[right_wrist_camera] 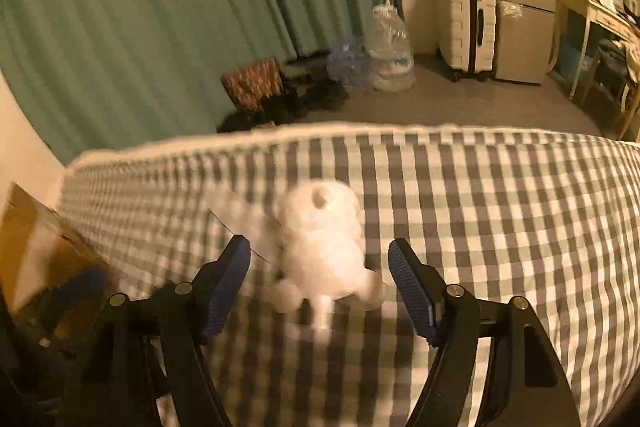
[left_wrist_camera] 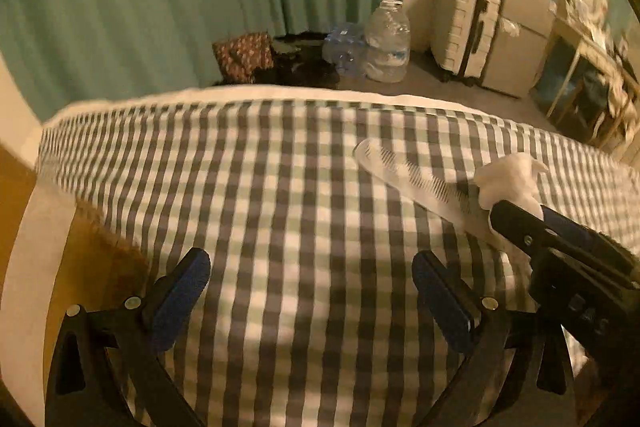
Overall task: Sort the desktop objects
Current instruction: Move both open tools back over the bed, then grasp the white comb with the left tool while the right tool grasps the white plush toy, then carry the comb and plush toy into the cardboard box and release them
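Left gripper: fingers spread wide over the checked cloth, gripping nothing
Comb: white, flat on the cloth ahead and to the right of the left gripper, one end touching or tucked under the toy
Plush toy: white and fluffy, lying on the cloth, blurred in the right wrist view, just beyond the right fingertips
Right gripper: fingers wide apart, one either side of the toy's near end, not closed on it
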`<move>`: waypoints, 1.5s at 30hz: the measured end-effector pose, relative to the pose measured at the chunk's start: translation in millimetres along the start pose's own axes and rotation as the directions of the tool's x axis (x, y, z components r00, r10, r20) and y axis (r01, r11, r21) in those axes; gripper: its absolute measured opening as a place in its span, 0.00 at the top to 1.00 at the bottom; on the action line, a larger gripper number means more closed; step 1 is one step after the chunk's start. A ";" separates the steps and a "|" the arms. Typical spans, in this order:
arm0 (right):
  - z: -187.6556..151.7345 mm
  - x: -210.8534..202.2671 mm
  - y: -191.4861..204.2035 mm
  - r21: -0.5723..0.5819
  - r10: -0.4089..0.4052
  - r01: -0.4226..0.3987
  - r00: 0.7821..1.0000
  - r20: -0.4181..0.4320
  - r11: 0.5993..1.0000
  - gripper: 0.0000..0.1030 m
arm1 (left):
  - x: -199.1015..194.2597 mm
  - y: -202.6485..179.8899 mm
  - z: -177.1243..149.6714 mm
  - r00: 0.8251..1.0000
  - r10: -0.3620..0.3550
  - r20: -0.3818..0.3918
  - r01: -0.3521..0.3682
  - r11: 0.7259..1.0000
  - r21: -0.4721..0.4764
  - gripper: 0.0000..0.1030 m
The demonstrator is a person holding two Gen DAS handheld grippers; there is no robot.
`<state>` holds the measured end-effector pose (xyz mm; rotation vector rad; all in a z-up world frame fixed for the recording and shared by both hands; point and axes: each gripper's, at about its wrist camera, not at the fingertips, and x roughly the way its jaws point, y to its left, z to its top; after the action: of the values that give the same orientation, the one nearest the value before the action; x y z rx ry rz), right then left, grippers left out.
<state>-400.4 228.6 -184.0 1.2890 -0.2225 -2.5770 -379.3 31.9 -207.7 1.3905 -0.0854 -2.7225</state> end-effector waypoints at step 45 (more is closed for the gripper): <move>-57.7 -207.8 90.5 -0.089 0.040 -0.022 0.977 0.210 0.996 0.50 | -208.5 57.9 9.4 0.933 -0.288 0.218 0.301 0.953 -0.029 0.97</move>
<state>-220.3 200.8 -37.4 0.9740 -0.1661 -2.6641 -262.4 -4.8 -29.1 1.1759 0.2105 -3.0807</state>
